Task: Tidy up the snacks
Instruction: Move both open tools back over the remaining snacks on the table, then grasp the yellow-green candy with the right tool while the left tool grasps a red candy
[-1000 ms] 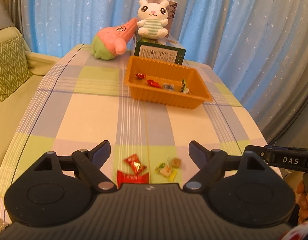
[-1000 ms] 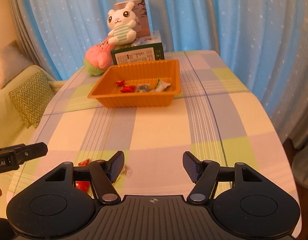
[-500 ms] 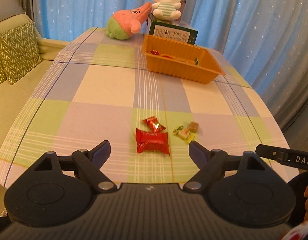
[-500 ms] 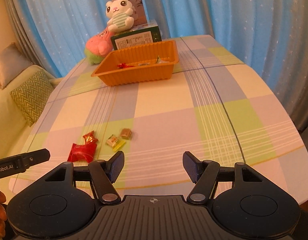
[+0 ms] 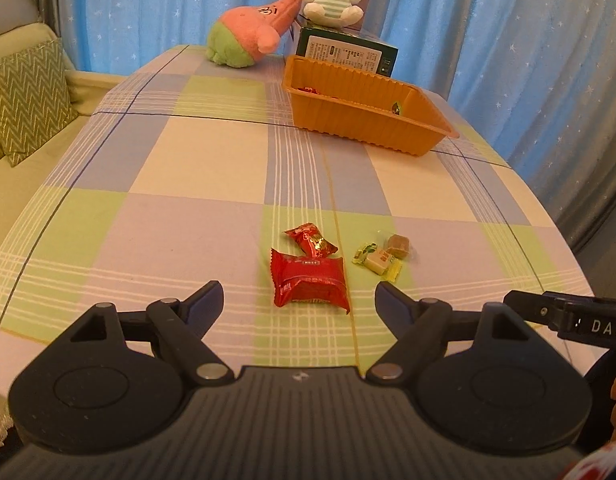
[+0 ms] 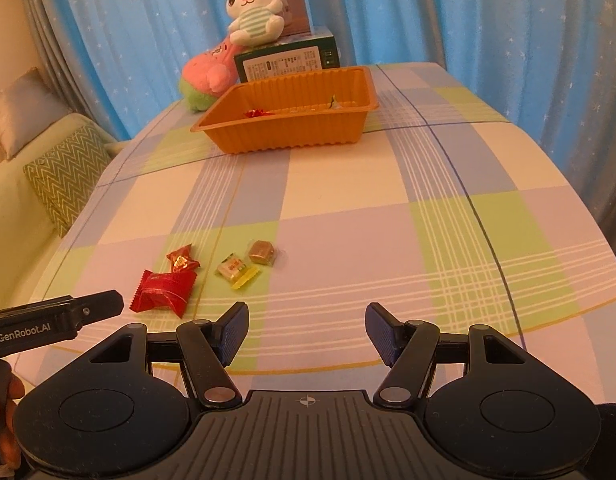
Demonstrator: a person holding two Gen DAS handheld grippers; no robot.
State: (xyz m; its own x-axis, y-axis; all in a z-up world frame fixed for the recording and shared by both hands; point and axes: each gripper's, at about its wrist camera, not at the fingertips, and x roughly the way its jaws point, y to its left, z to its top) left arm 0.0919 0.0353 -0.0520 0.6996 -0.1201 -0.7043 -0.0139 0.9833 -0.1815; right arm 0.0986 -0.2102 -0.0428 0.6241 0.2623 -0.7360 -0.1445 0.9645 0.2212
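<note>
We are at the pick-up step: 4 wrapped snacks lie well before the orange ribbed plastic tray. The left hand-held gripper, its jaws apart and empty after closing slightly, faces the flat red foil packet; next we lower it around this. The right hand-held gripper is also apart, empty.

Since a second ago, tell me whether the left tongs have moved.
Yes. The left tongs have come down toward the table: the red packet, earlier at their base, now lies just ahead of the tips, and the orange tray looks flatter.
</note>
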